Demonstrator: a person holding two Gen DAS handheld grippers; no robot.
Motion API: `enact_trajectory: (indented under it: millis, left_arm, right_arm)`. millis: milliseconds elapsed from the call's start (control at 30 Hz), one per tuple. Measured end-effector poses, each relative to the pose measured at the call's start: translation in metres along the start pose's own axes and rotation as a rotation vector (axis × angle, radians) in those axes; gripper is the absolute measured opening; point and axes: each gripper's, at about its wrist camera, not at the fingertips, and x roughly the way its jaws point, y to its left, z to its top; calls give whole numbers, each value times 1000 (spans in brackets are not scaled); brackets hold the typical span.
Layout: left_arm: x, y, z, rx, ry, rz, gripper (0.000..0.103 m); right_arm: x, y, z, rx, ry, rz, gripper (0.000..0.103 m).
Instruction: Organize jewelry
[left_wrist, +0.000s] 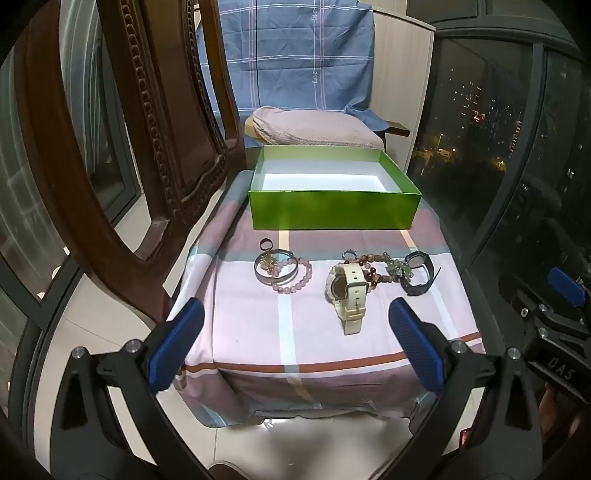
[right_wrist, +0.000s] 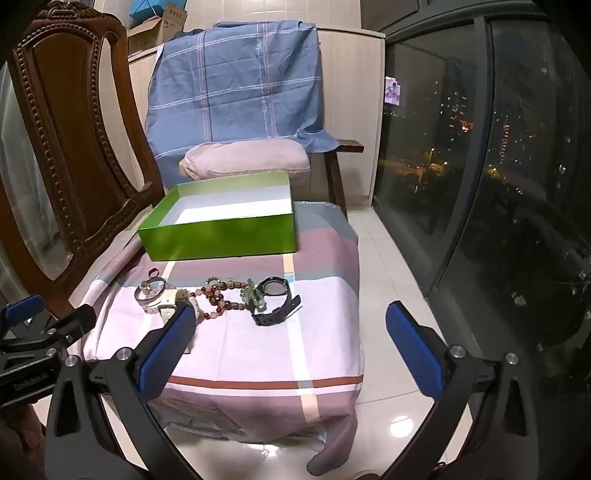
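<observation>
Ahead of both tools, on the cloth-covered table (left_wrist: 288, 332), the jewelry lies in a loose row across the line of approach, with the green box (left_wrist: 334, 212) beyond it, open-topped and showing nothing inside. Left tool (left_wrist: 295, 343): jaws spread wide, nothing between the blue pads, touching nothing; it hangs short of the table's near edge, angled down at the row. Straight ahead and slightly toward its right pad lies the cream watch (left_wrist: 349, 295) — strap running lengthwise toward the tool, so the jaws already straddle its narrow dimension. Ahead and nearer its left pad: silver bangle (left_wrist: 273, 267) overlapping the pink bead bracelet (left_wrist: 295, 275); a small dark ring (left_wrist: 266, 243) sits just beyond them. Right tool (right_wrist: 291, 339): likewise fully released, empty, off the table. The black watch (right_wrist: 275, 301) lies ahead of it, toward its left pad, strap curled on edge; the brown bead bracelet (right_wrist: 218, 299) and pale green charm (right_wrist: 255, 295) lie further that way, touching one another. Judgement: cream watch is nearer the left tool, black watch nearer the right — either pickup then needs a carry forward over the box's near wall.
</observation>
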Motion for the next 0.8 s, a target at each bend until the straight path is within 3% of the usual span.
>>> enact_trajectory:
  millis: [800]
  left_arm:
    - [3, 1, -1, 0, 9, 0, 99]
  right_arm:
    - [0, 2, -1, -11, -6, -3, 100]
